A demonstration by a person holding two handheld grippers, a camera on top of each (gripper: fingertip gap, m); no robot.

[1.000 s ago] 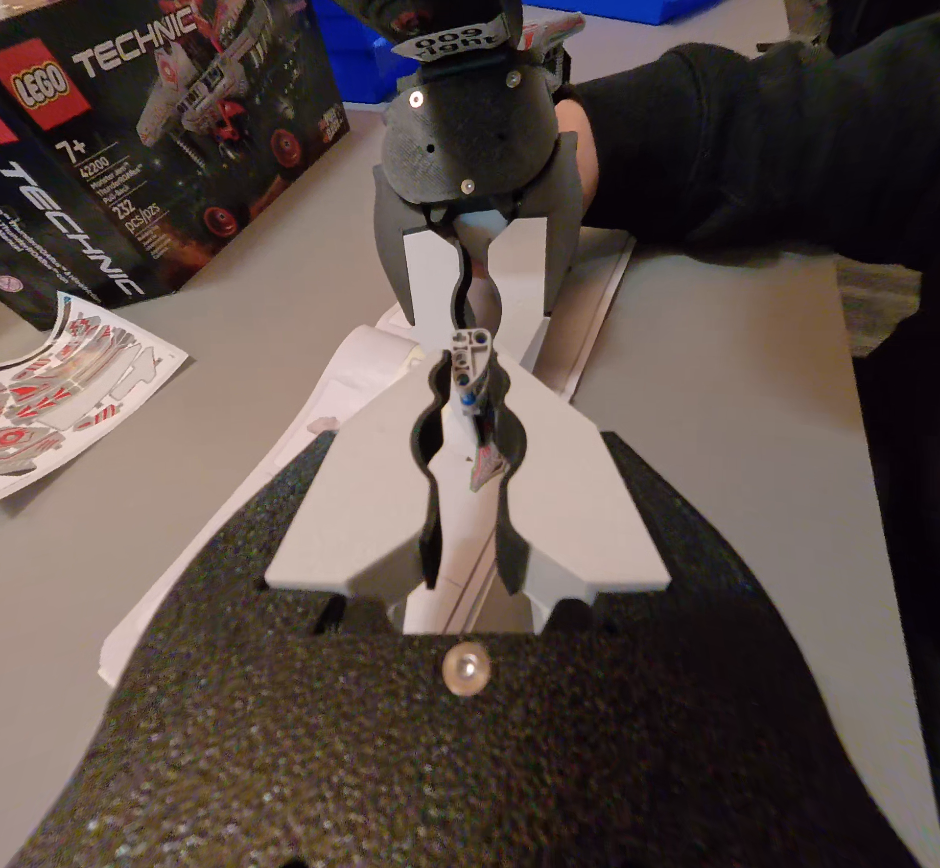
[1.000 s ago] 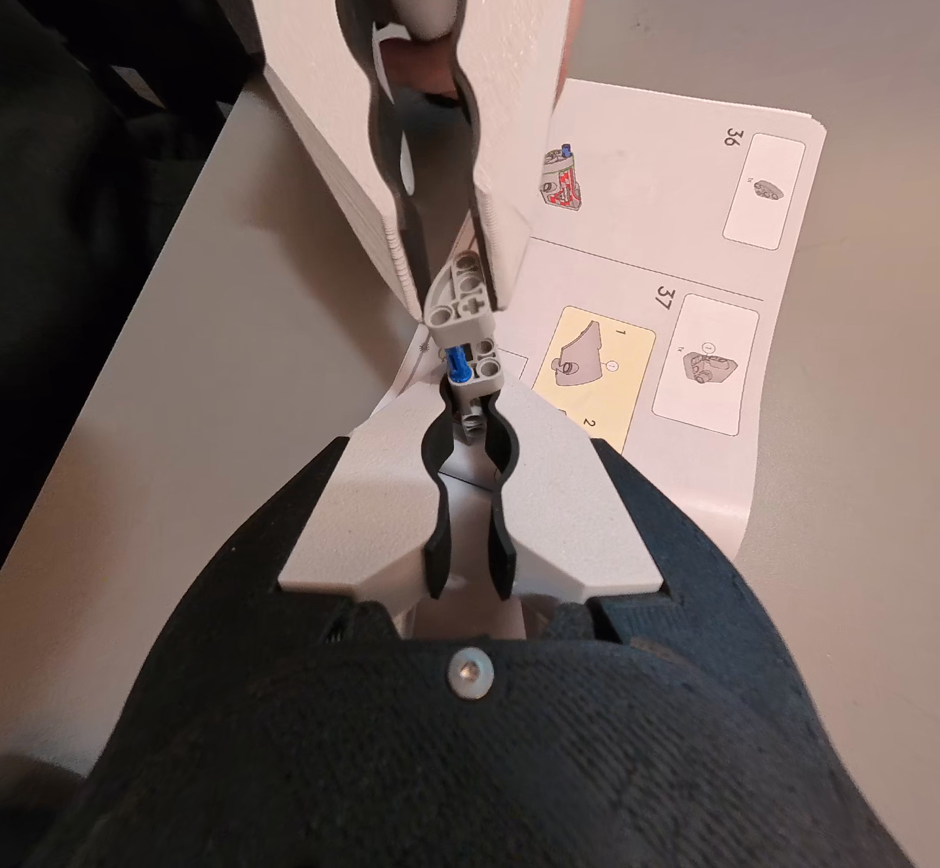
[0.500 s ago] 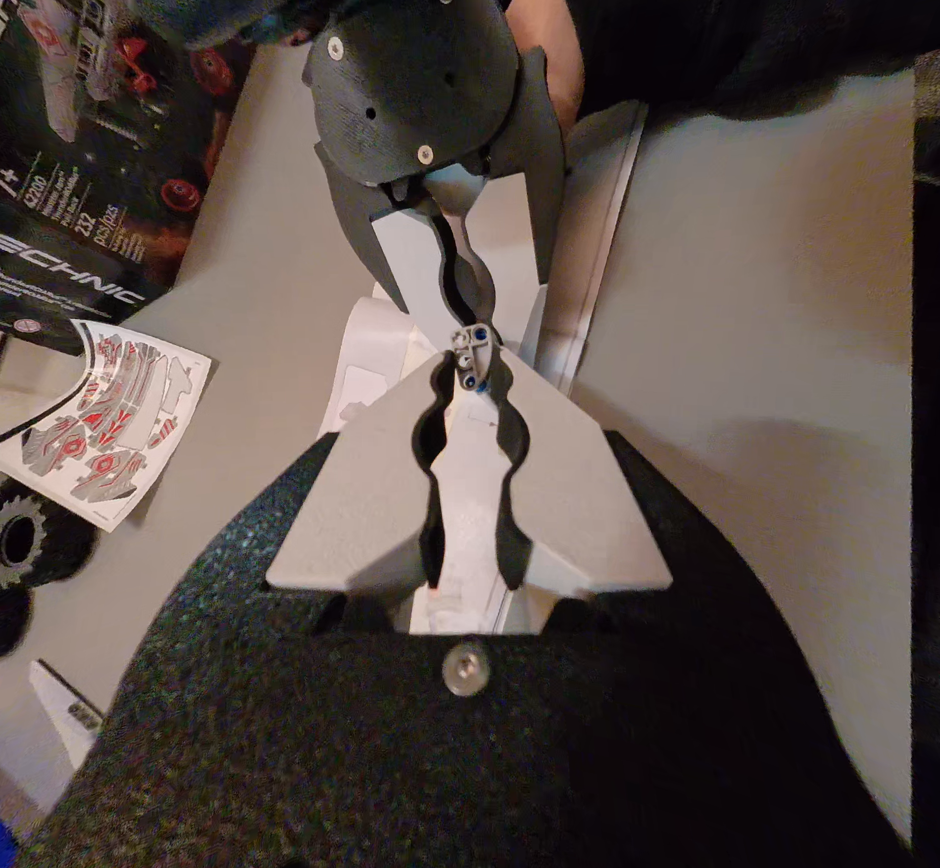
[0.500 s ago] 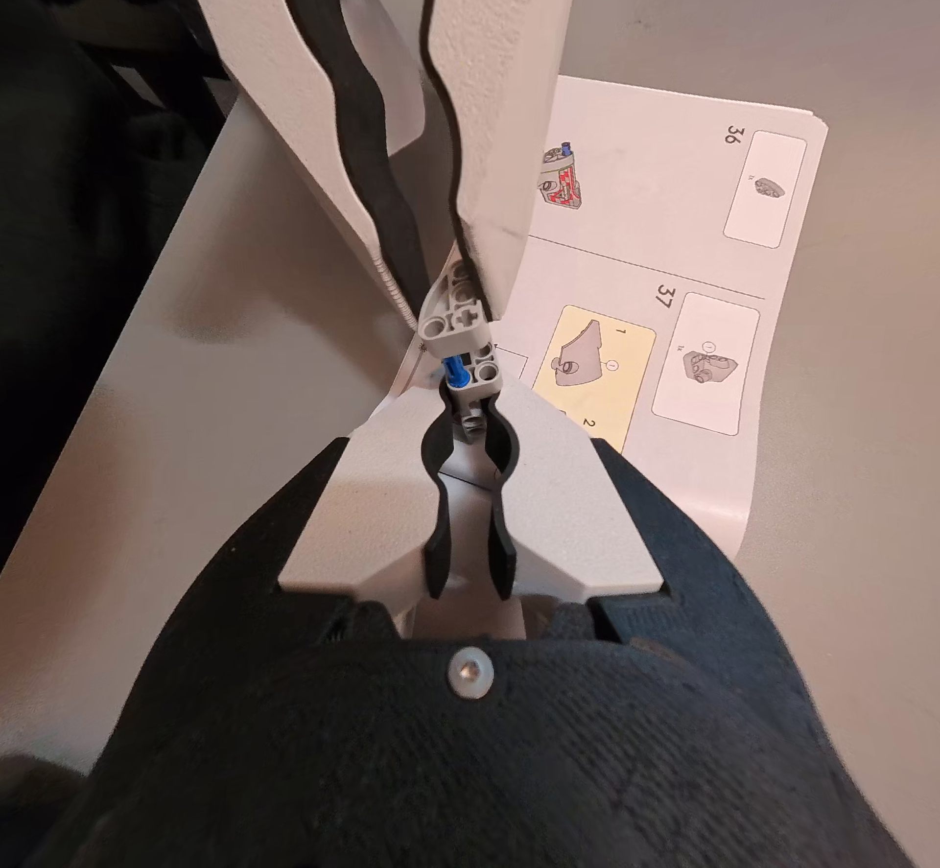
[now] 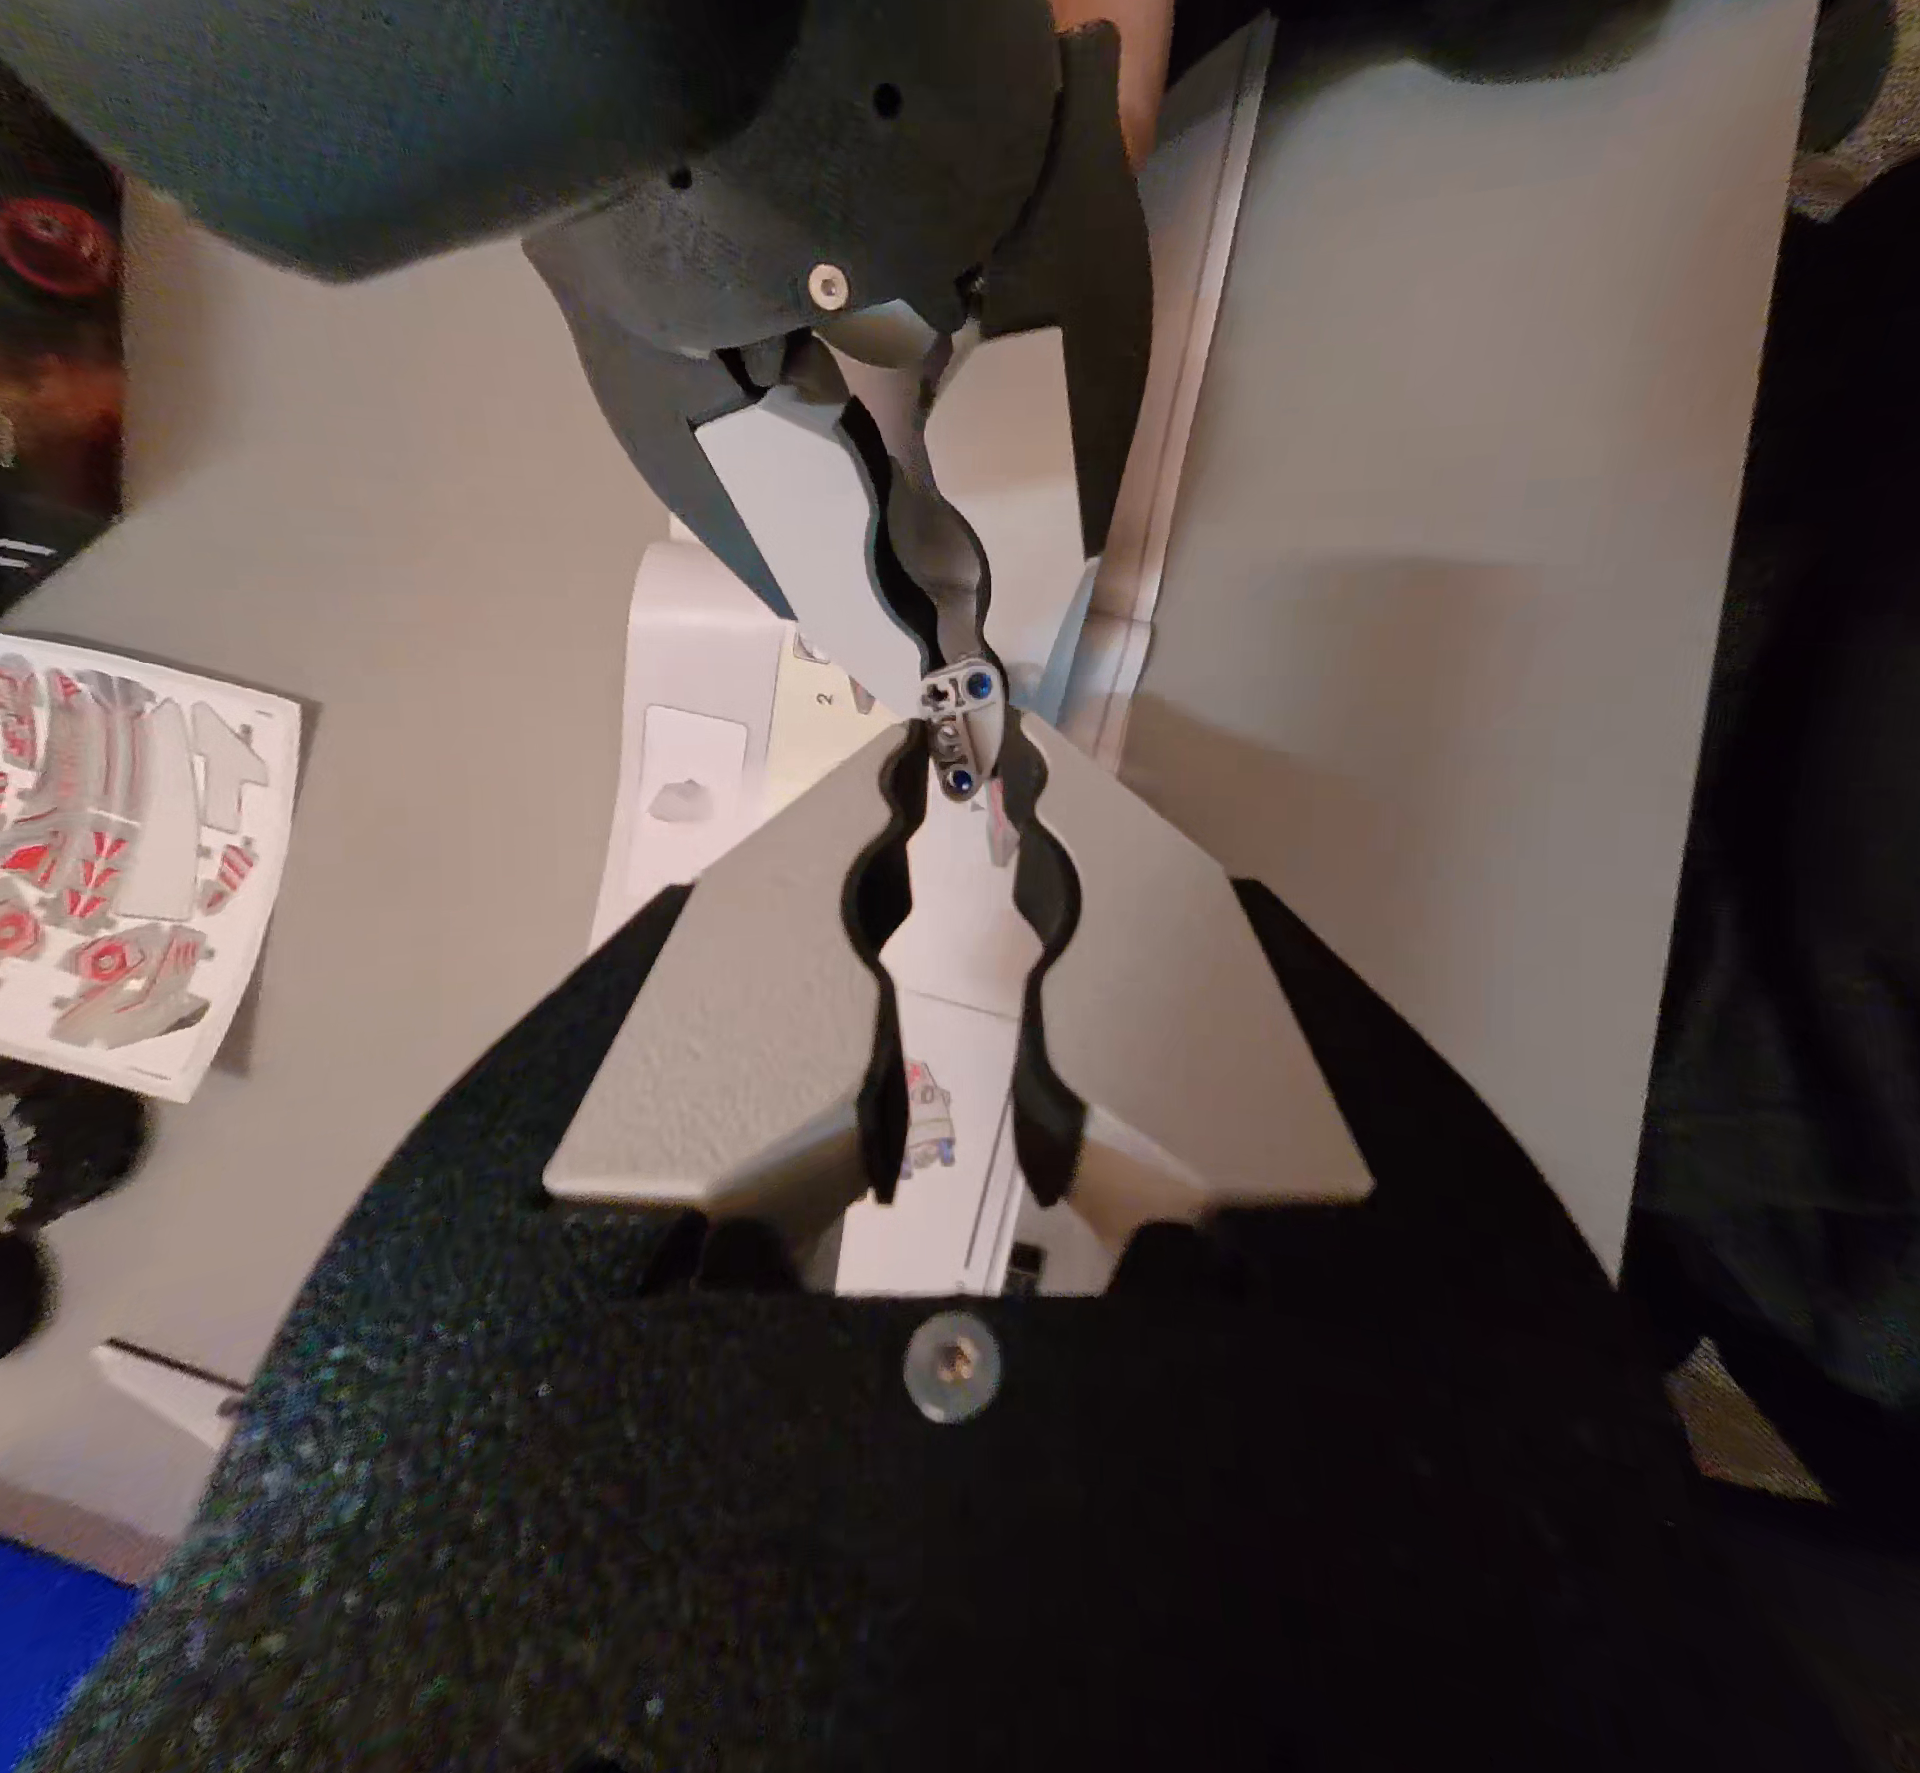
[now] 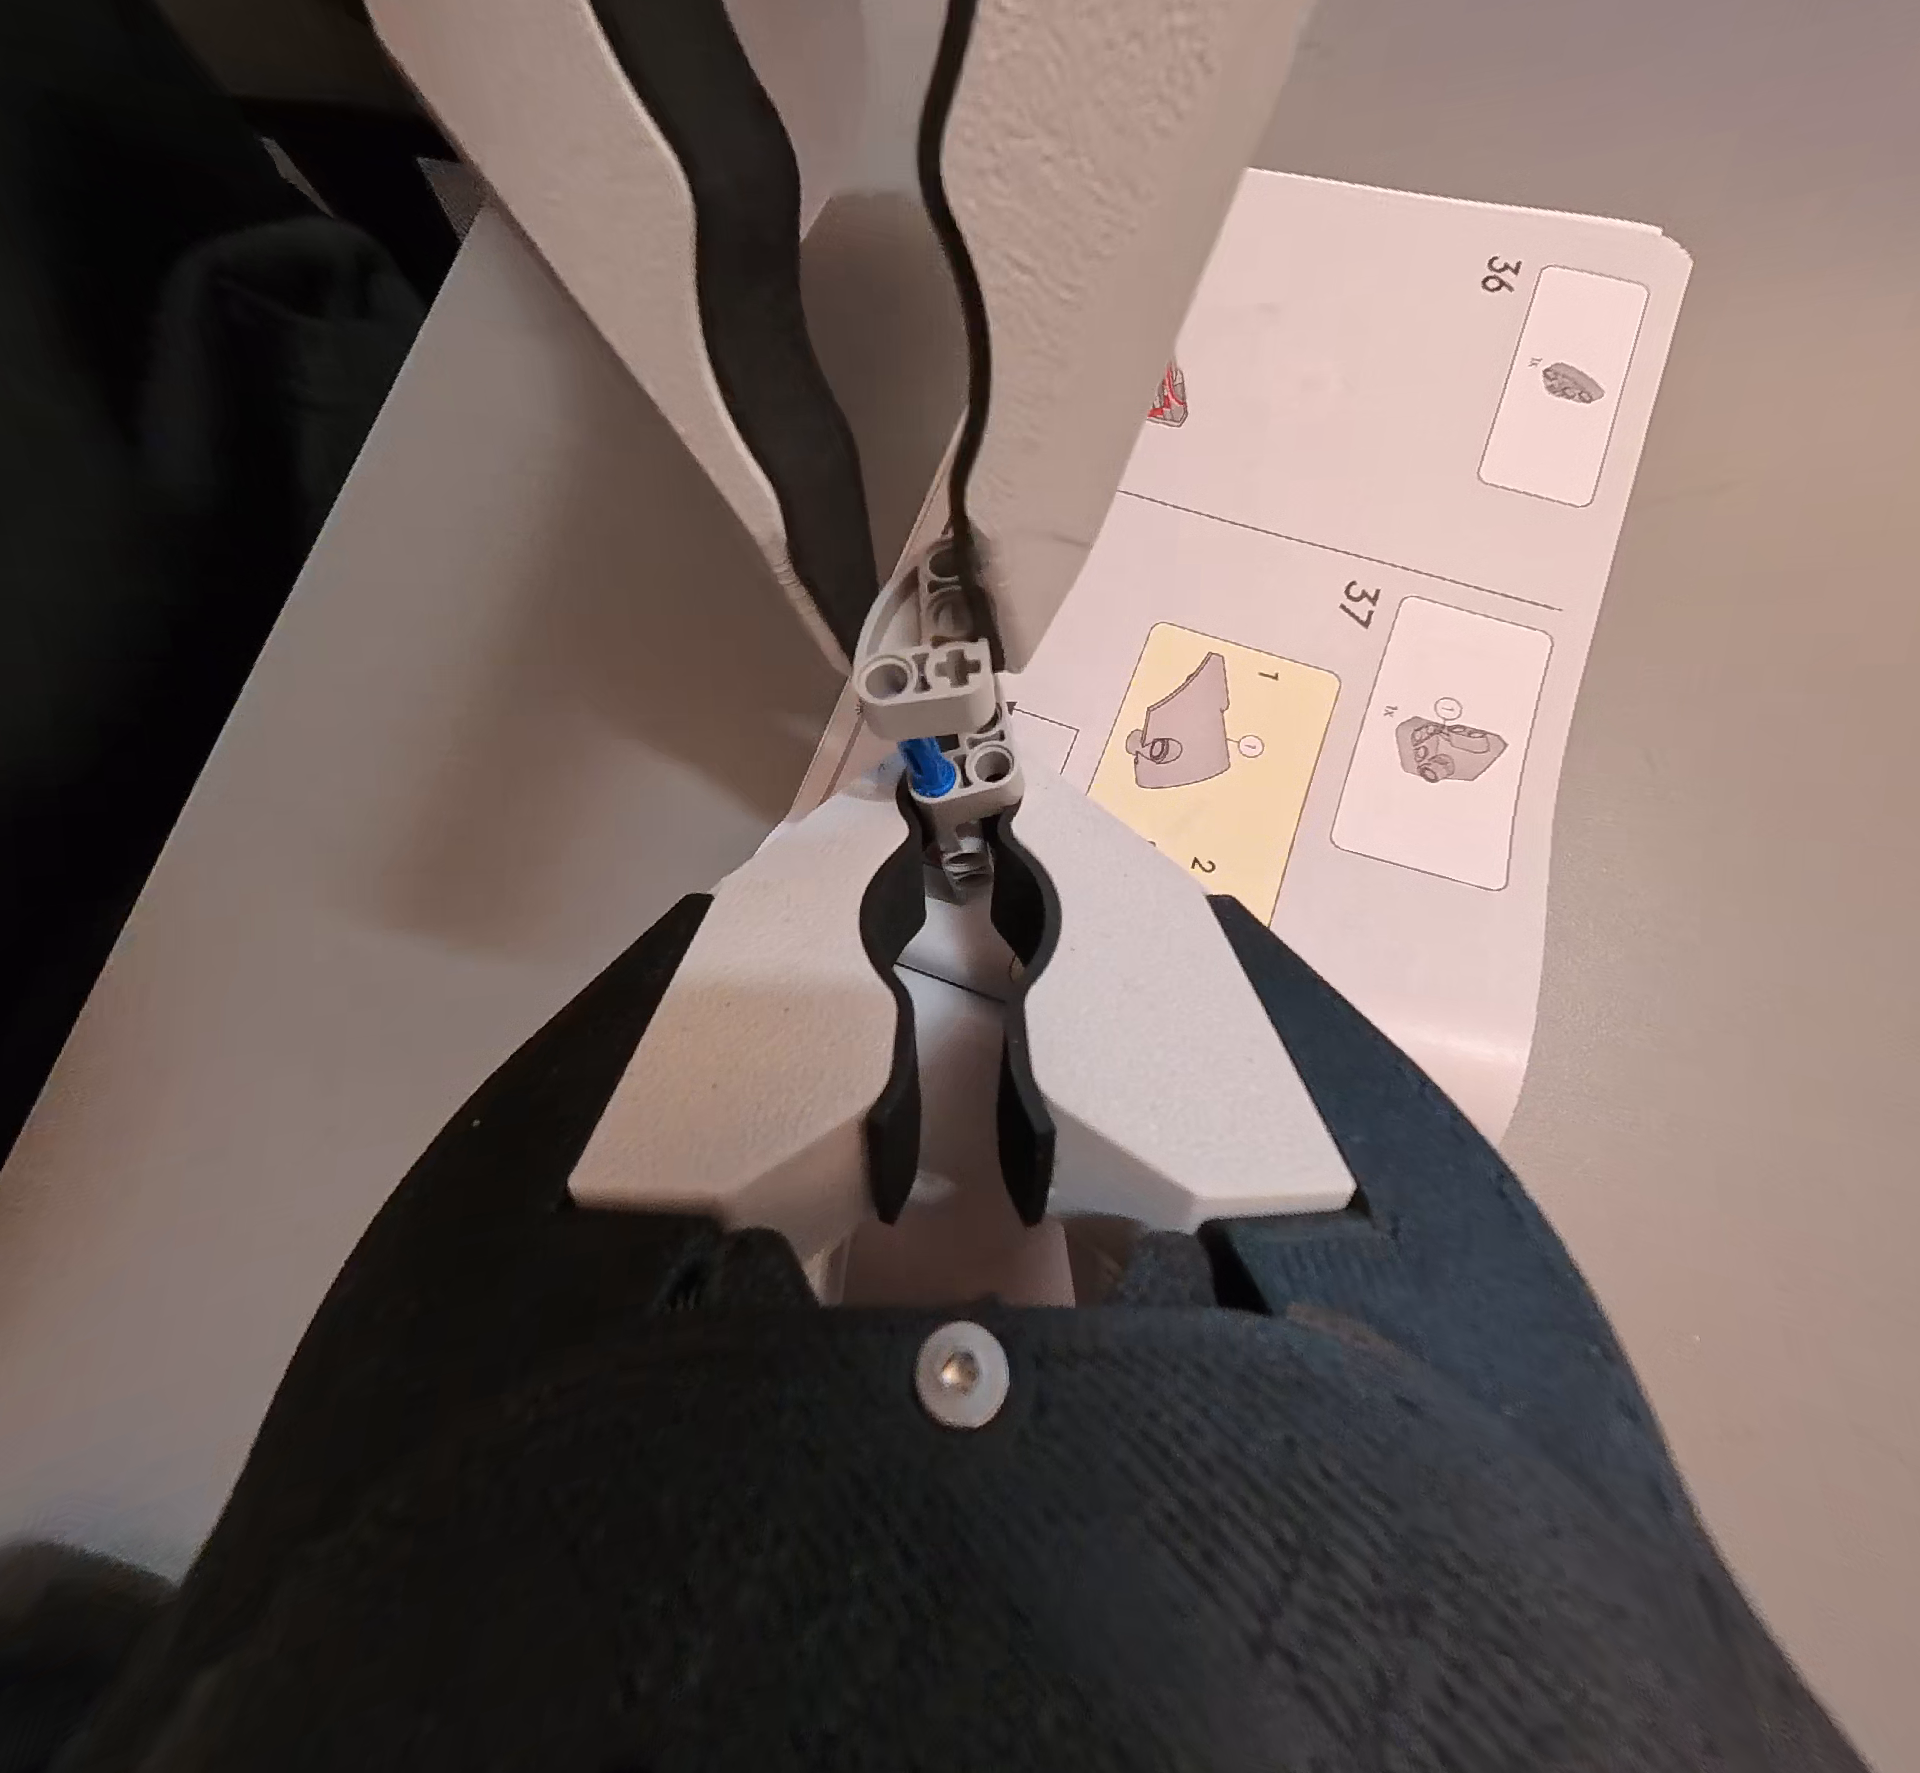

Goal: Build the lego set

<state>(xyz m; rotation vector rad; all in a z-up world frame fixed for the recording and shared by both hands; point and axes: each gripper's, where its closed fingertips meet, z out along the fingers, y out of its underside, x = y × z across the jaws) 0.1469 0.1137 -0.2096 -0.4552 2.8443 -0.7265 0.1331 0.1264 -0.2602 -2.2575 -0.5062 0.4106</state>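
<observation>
On the far left of the desk (image 5: 436,497) lies a sticker sheet (image 5: 125,850), w/ a dark boxed set at the edge behind it. Compared to 1 s ago the left gripper (image 5: 961,767) is tilted more steeply downward and closer to the right gripper (image 5: 961,653), so the box is nearly out of view & the two grey pieces, apart before, now sit pressed together. I judge this means the joining step is almost done, maybe needs one more push.

At center, the left gripper's jaws are nearly closed, pinching a curved grey panel piece (image 6: 925,622). The right gripper (image 6: 956,804) has jaws also almost closed, clamping a small grey connector (image 6: 982,762) w/ a blue pin (image 6: 925,767) sticking out on its side. Both pieces are in the air, touching, above the instruction booklet (image 6: 1351,435), which lies open on the right part of the desk.
</observation>
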